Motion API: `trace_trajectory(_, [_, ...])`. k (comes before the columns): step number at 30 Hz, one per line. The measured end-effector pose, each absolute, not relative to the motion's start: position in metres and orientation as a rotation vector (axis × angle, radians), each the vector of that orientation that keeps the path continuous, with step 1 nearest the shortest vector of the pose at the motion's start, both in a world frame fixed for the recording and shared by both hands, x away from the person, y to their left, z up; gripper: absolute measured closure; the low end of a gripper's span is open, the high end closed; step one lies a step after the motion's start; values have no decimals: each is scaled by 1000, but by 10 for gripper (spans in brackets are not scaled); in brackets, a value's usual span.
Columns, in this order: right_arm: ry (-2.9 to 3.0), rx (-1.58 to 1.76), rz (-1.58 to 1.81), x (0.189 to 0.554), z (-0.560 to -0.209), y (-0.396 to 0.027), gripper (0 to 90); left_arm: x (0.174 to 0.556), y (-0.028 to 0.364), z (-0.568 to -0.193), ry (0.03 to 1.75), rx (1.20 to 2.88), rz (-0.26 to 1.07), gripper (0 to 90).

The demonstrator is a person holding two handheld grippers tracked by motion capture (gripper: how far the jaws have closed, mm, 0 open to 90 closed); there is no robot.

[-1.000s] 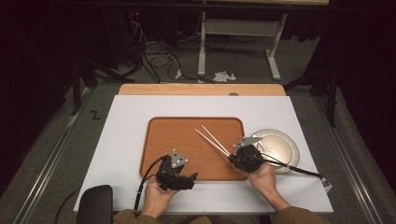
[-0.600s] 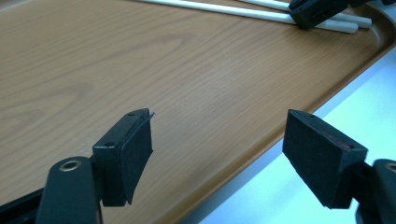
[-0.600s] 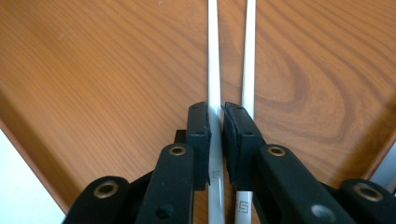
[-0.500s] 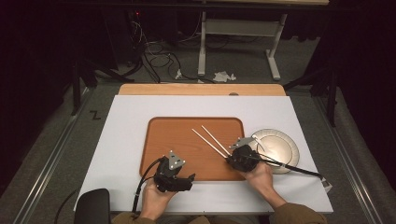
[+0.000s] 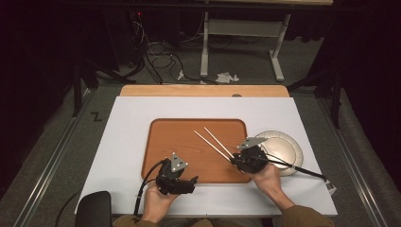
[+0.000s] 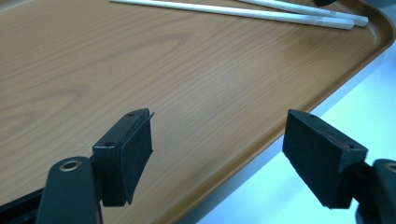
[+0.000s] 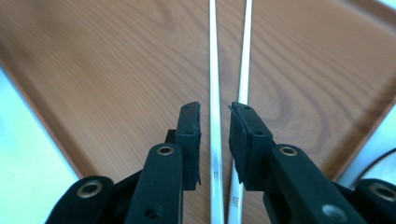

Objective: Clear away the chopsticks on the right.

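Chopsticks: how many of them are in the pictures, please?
2. Both white chopsticks lie side by side on the wooden tray, at its right part, just in front of the right gripper. No others can be seen.

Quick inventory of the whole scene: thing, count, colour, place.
chopsticks: 2, white, lying on the tray's right half, near ends between the right gripper's jaws
tray: 1, brown wood-look, table centre
plate: 1, pale cream, right of the tray
table top: 1, white, with a wooden strip along the far edge
desk frame: 1, grey, on the floor behind
crumpled paper: white scraps on the floor
left gripper: 1, black, jaws wide apart over the tray's near edge
right gripper: 1, black, jaws just been opening, pads off the chopsticks
hands: 2, at the near edge
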State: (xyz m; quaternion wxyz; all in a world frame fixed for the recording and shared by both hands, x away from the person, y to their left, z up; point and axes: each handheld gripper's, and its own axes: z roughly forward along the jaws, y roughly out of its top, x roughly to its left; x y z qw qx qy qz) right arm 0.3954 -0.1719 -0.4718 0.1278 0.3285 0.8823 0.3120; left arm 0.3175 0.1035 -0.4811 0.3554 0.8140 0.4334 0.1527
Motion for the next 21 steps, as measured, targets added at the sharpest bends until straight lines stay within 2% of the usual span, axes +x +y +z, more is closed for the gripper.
trace_trajectory(9, [2501,911,966,382,-454,-196,670,317,106,-478,1123,2083,399,241])
trace_trajectory(21, [2437,964,1032,366,-452,-240,657,317,110,-475,1135,2057,417,241])
